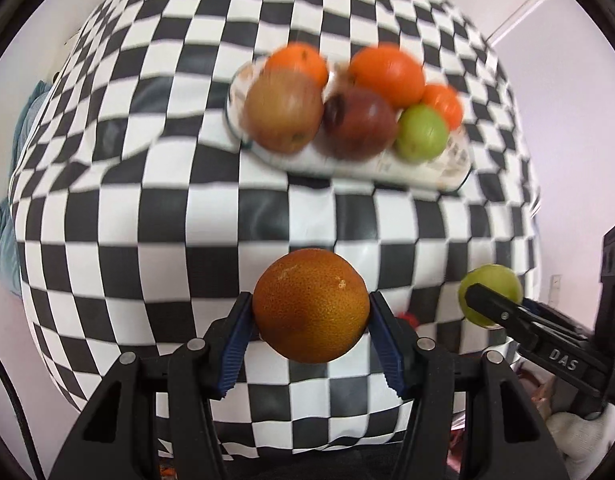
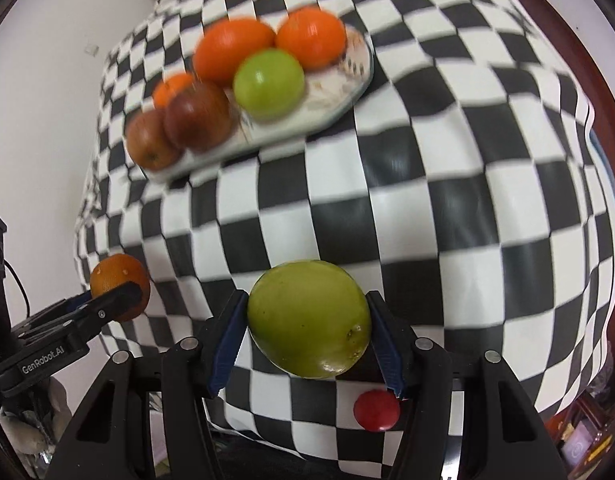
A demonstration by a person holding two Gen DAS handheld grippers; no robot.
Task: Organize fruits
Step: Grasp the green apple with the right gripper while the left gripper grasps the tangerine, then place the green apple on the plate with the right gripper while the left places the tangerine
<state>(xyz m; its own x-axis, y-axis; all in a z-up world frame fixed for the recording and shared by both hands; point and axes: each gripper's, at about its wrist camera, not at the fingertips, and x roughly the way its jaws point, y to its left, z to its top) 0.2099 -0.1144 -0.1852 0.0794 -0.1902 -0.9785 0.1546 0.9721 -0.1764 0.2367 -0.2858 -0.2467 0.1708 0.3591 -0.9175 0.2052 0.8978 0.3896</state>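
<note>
My left gripper [image 1: 311,312] is shut on a dark orange [image 1: 310,305] and holds it above the near part of the checkered table. It also shows in the right wrist view [image 2: 119,292] at the left. My right gripper [image 2: 307,320] is shut on a green apple [image 2: 307,318], held above the table; the same apple shows at the right of the left wrist view [image 1: 492,294]. A white oval plate [image 1: 435,174] farther back holds several fruits: oranges [image 1: 387,72], a brownish apple [image 1: 283,110], a dark red apple [image 1: 361,120] and a green apple [image 1: 421,132].
A black-and-white checkered cloth [image 2: 467,160] covers the table. A small red fruit [image 2: 376,410] lies on it under my right gripper. White walls stand behind and beside the table. The plate [image 2: 347,92] sits toward the far left in the right wrist view.
</note>
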